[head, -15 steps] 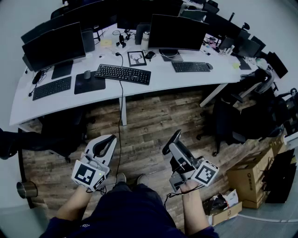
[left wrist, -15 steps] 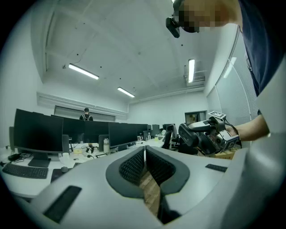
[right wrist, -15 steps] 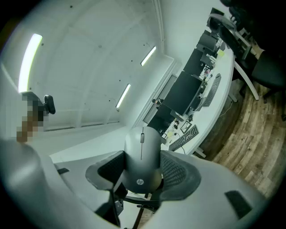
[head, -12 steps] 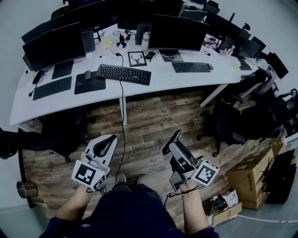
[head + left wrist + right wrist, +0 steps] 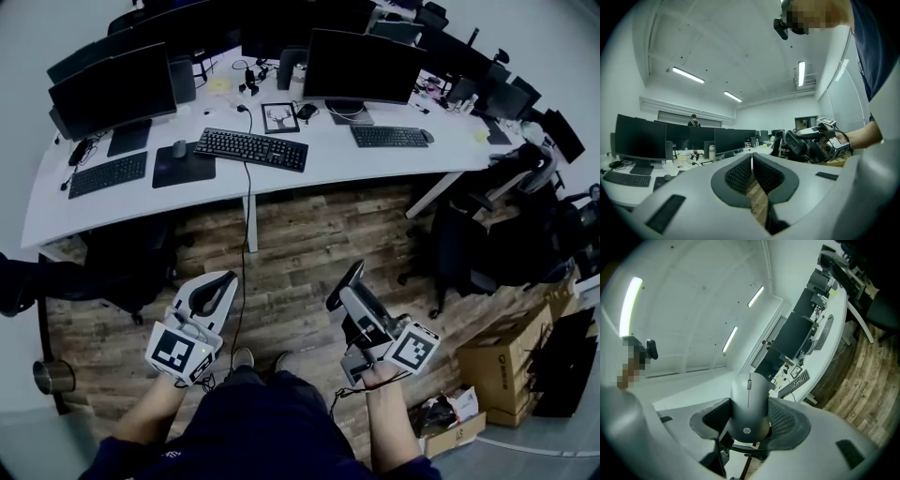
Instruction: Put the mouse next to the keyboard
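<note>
Right tool (image 5: 750, 417) clamped on the grey mouse (image 5: 749, 394), held level over the floor, well short of the table (image 5: 375, 161). Left tool (image 5: 752, 164) pinched closed, empty. Step looks like carrying the mouse in. Hold firm, aim for bare table just beside the black keyboard (image 5: 251, 148), and set it flat before letting go. Avoid the hanging cable (image 5: 246, 211).

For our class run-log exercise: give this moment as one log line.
right gripper: shut on mouse | left gripper: shut, empty | keyboard: on desk | placement: pending
</note>
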Available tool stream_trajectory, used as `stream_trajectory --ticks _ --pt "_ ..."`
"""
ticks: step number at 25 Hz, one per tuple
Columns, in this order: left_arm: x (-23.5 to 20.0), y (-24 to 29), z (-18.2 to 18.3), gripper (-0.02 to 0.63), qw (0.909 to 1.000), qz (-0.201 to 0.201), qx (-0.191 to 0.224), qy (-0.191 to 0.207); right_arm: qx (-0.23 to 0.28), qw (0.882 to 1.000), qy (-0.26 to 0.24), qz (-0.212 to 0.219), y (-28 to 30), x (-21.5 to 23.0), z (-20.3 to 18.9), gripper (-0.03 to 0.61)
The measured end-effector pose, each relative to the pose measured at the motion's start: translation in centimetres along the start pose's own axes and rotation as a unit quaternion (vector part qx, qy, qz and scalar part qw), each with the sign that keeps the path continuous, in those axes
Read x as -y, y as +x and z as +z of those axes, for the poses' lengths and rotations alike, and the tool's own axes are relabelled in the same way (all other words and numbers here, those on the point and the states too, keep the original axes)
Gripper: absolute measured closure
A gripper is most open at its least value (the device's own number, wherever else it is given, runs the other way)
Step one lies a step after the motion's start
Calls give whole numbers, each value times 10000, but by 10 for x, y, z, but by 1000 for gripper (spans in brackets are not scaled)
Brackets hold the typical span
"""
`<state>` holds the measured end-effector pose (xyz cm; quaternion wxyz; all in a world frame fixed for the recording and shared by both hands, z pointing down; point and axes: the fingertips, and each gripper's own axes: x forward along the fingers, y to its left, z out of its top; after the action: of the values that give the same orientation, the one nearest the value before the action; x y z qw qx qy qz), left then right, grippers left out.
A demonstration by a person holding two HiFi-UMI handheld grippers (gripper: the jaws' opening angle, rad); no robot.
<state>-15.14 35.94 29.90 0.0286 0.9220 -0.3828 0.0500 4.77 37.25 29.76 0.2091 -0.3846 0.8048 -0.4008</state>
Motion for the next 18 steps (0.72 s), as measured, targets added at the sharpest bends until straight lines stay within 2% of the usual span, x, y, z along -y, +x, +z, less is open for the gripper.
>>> stream_trajectory --ticks 13,18 --pt "7 10 -3 574 9999 89 -65 -9 -62 9998 3 -170 -5 15 4 324" --pt "20 19 -1 574 9999 144 -54 32 -102 9998 -124 -96 -12 18 12 324"
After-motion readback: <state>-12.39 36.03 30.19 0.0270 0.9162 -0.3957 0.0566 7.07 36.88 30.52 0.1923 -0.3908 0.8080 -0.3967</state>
